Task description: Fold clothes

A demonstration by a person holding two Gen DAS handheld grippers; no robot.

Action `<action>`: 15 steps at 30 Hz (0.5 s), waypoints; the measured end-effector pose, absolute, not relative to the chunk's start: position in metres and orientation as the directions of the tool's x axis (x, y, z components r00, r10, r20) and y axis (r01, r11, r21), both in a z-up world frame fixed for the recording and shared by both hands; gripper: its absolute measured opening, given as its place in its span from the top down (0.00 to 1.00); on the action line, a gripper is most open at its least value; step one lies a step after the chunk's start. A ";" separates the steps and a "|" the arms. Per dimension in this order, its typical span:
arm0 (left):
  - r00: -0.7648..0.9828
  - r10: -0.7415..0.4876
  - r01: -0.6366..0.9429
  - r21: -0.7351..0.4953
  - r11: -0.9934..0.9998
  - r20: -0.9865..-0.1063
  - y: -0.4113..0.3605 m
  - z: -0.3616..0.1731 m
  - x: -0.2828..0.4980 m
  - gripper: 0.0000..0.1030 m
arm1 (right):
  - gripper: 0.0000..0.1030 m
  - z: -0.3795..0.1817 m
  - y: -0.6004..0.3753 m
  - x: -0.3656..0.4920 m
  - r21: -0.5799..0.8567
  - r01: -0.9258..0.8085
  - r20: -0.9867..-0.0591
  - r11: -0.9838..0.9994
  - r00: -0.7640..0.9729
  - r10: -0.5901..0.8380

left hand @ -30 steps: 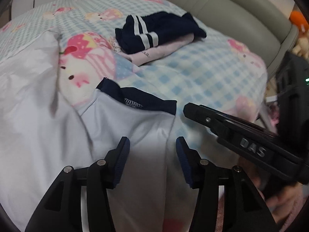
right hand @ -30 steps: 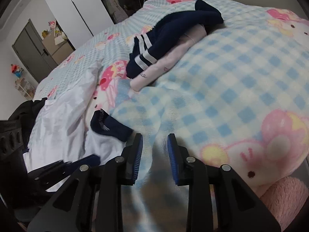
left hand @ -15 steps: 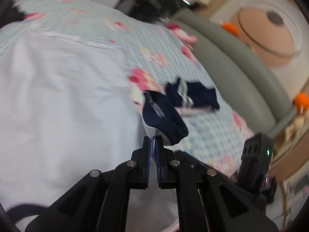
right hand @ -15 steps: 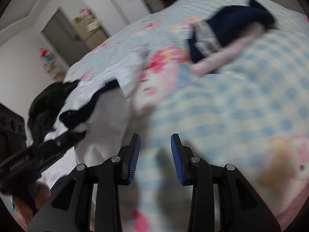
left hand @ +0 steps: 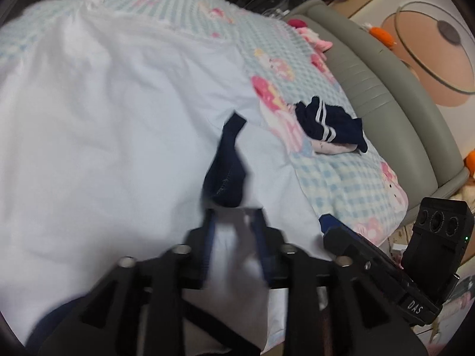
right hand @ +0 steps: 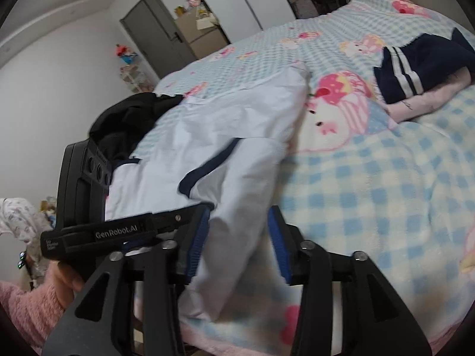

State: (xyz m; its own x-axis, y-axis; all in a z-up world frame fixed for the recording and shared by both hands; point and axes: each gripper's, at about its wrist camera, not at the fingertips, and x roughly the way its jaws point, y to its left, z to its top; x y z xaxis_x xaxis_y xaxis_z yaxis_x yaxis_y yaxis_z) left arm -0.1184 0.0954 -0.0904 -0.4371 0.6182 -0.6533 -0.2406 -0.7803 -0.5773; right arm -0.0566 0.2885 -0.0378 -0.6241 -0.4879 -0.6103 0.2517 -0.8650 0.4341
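Note:
A pale white shirt (left hand: 118,118) lies spread on the checked bed cover, one sleeve folded across it and ending in a navy cuff (left hand: 228,175). My left gripper (left hand: 234,225) sits just behind that cuff. Its jaws are opening, with white sleeve cloth loose between the blurred pads. In the right wrist view the same shirt (right hand: 231,124) and navy cuff (right hand: 207,169) show. My right gripper (right hand: 237,237) is at the bed's near edge, jaws opening, and a fold of the shirt runs between them without being pinched. A finger of the left gripper (right hand: 166,221) reaches in beside it.
A folded navy garment with white stripes (left hand: 326,121) rests on a pink one (left hand: 332,148) near the grey padded headboard (left hand: 386,89). A black garment (right hand: 130,118) lies at the shirt's far side. A hand in a pink sleeve (right hand: 23,305) holds the left gripper.
The left gripper closed on the sleeve near the cuff, carried it over the shirt, and now its jaws stand apart. The right gripper's jaws widened as it swung toward the shirt.

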 end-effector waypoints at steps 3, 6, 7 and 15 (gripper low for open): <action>-0.450 0.612 -0.259 -0.560 -0.787 -0.651 0.092 -0.083 -0.118 0.60 | 0.52 -0.042 0.281 -0.060 0.410 0.262 -0.644 -0.874 -0.596 -0.480; -0.426 0.643 -0.237 -0.607 -0.758 -0.637 0.090 -0.087 -0.126 0.59 | 0.52 -0.055 0.283 -0.066 0.401 0.216 -0.696 -0.890 -0.560 -0.450; -0.415 0.661 -0.229 -0.631 -0.741 -0.625 0.090 -0.089 -0.128 0.59 | 0.52 -0.057 0.286 -0.066 0.407 0.202 -0.703 -0.891 -0.553 -0.447; -0.428 0.570 -0.224 -0.529 -0.819 -0.702 0.101 -0.089 -0.128 0.86 | 0.52 -0.045 0.297 -0.063 0.342 0.133 -0.695 -0.930 -0.630 -0.346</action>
